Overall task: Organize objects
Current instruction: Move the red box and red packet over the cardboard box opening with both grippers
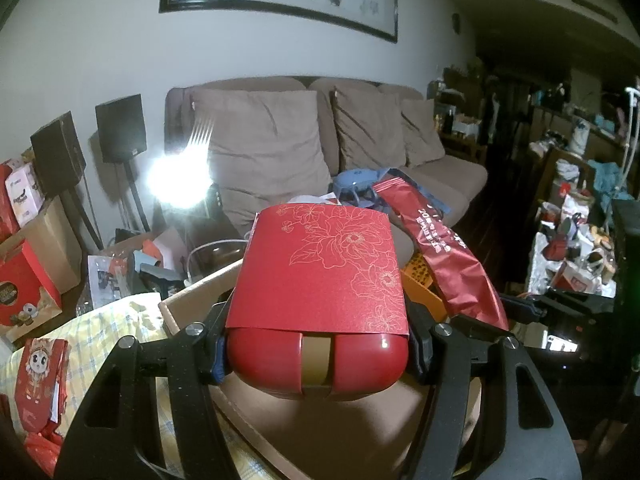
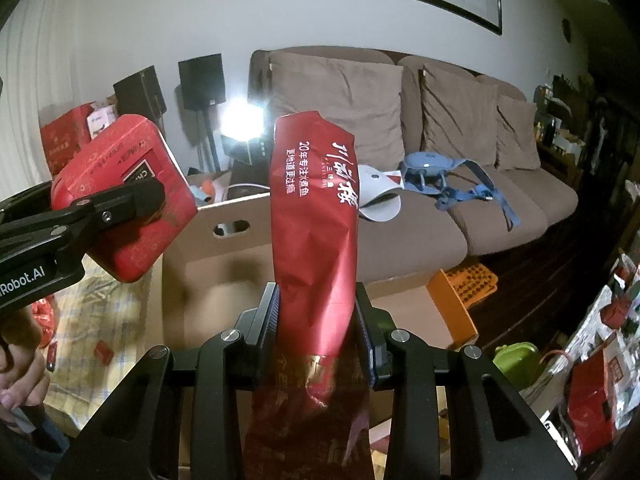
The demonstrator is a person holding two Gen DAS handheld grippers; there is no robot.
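My left gripper point(image 1: 316, 354) is shut on a rounded red box point(image 1: 320, 300) with a gold-flowered paper sleeve, both pads pressed to its sides. The same box point(image 2: 124, 196) shows at the left of the right wrist view, pinched in the left gripper's fingers point(image 2: 132, 200) and held in the air. My right gripper point(image 2: 318, 328) is shut on a long red foil packet point(image 2: 314, 208) with white lettering, which stands upright between the pads. That packet point(image 1: 444, 256) also slants at the right of the left wrist view. Both items hang above an open cardboard box point(image 2: 224, 256).
A brown sofa point(image 2: 460, 148) with cushions stands behind, holding a blue strap carrier point(image 2: 444, 176) and a white item. An orange crate point(image 2: 464, 284) sits right of the cardboard box. A yellow checked cloth point(image 1: 120, 320) lies left. Red gift boxes, speakers and cluttered tables line both sides.
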